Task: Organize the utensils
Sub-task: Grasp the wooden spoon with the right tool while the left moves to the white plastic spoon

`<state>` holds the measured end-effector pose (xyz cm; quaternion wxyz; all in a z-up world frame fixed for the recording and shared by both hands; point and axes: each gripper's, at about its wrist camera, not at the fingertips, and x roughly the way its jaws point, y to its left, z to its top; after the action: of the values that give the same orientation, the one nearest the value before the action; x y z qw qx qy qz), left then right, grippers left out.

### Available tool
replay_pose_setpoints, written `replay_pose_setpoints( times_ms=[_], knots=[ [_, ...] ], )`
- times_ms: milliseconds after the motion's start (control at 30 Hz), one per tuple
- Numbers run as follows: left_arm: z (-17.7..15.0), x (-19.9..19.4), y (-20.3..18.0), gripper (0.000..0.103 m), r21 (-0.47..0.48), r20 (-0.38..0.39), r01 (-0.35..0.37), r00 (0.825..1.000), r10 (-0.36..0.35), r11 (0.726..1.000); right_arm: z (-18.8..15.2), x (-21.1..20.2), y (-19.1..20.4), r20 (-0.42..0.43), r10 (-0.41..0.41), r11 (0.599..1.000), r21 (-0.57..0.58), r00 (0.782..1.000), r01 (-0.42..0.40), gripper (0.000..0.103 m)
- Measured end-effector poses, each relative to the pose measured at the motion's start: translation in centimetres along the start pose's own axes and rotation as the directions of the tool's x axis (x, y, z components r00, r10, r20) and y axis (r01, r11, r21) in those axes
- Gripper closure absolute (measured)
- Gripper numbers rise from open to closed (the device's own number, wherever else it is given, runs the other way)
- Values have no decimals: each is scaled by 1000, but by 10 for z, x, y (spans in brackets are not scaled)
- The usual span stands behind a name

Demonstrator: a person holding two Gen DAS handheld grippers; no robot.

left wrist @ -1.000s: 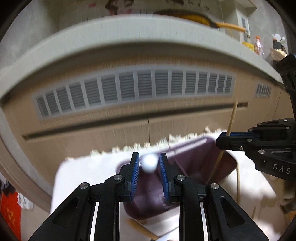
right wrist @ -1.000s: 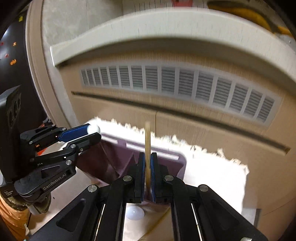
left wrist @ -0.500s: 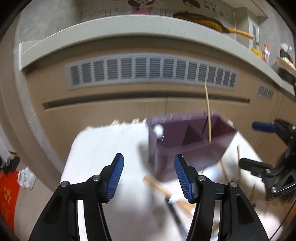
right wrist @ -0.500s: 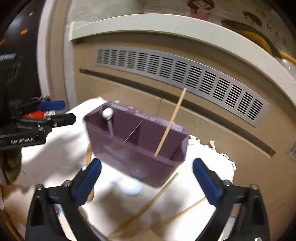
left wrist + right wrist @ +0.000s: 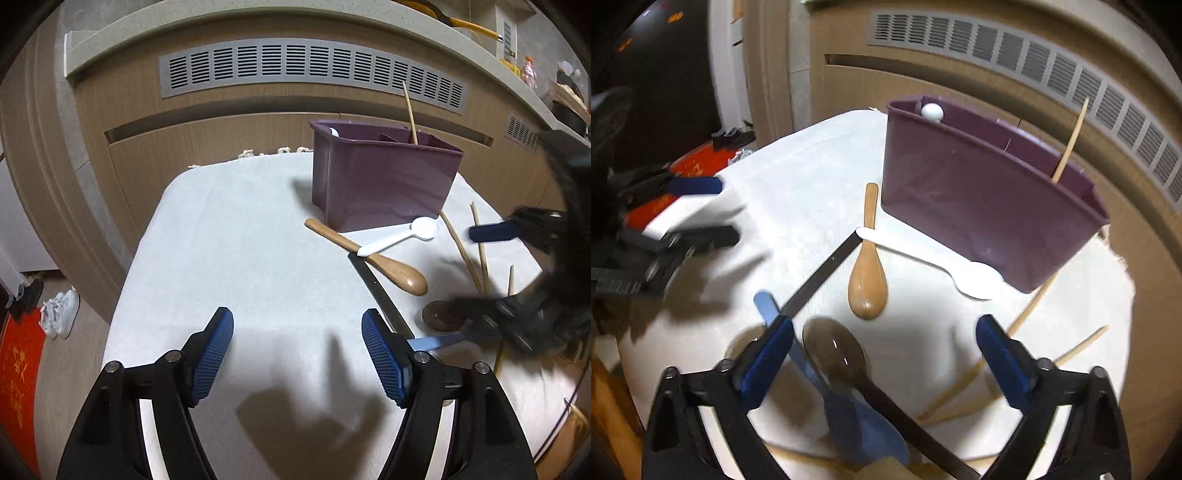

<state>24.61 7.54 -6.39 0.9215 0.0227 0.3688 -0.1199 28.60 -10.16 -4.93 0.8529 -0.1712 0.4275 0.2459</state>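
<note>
Both grippers, left (image 5: pixel 297 352) and right (image 5: pixel 884 356), hold their fingers spread wide and empty near the purple caddy (image 5: pixel 380 181).

The left tongs (image 5: pixel 297 354) are black plastic arms with shiny round silver screws. Each tip has a blue pad (image 5: pixel 212 356) with little ridges. The right tongs (image 5: pixel 884 363) look the same, black with blue pads (image 5: pixel 999 360).

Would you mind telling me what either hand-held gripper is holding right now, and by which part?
Nothing: the left hand-held gripper and right hand-held gripper are both open and empty.
</note>
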Motion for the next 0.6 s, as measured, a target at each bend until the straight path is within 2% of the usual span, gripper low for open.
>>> replay_pose_setpoints(
  times_ms=[67, 100, 233, 367, 600],
  knots=[
    [-1, -5, 0, 29, -10, 10, 11, 1000, -11, 1000, 8, 14, -2, -38, 29, 999, 36, 999, -28, 57],
    [-1, -6, 1, 29, -14, 14, 17, 1000, -17, 1000, 13, 22, -3, -58, 46, 998, 55, 997, -42, 60],
    [-5, -12, 1, 27, -10, 28, 29, 999, -29, 1000, 22, 41, 1, -74, 34, 998, 63, 997, -30, 60],
    [-7, -10, 3, 26, -20, 17, 39, 999, -39, 999, 25, 50, 10, -91, 23, 999, 39, 996, -20, 75],
    [-4, -4, 1, 26, -43, -9, 57, 998, -58, 997, 11, 16, 8, -60, 7, 1000, 21, 998, -6, 75]
  ],
)
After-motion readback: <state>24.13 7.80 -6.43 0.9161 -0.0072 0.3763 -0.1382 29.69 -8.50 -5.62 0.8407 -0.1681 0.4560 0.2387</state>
